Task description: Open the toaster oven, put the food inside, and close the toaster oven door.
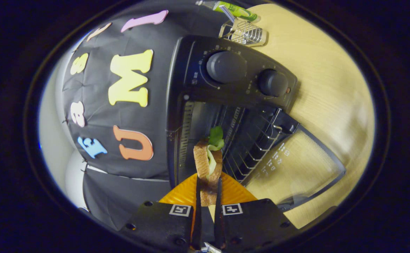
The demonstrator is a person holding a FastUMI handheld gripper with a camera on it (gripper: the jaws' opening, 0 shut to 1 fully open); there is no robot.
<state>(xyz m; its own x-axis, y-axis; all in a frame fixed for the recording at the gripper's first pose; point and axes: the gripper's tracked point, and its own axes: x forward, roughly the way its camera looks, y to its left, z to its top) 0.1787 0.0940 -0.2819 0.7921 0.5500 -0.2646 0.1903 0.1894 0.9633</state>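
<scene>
The gripper [208,191] is clamped on a brown bread sandwich with green lettuce filling [208,161], both fingers pressing its lower crust while it stands on edge above an orange ribbed plate [180,193]. Just beyond it sits the black toaster oven [233,80] on the pale wooden surface [331,91], its glass door [296,165] swung open and the wire rack [257,140] exposed. The sandwich looks light, soft and easily crushed; the layers could slide apart, so holding across both slices near the crust seems wise. A loose lettuce leaf may snag on the rack.
</scene>
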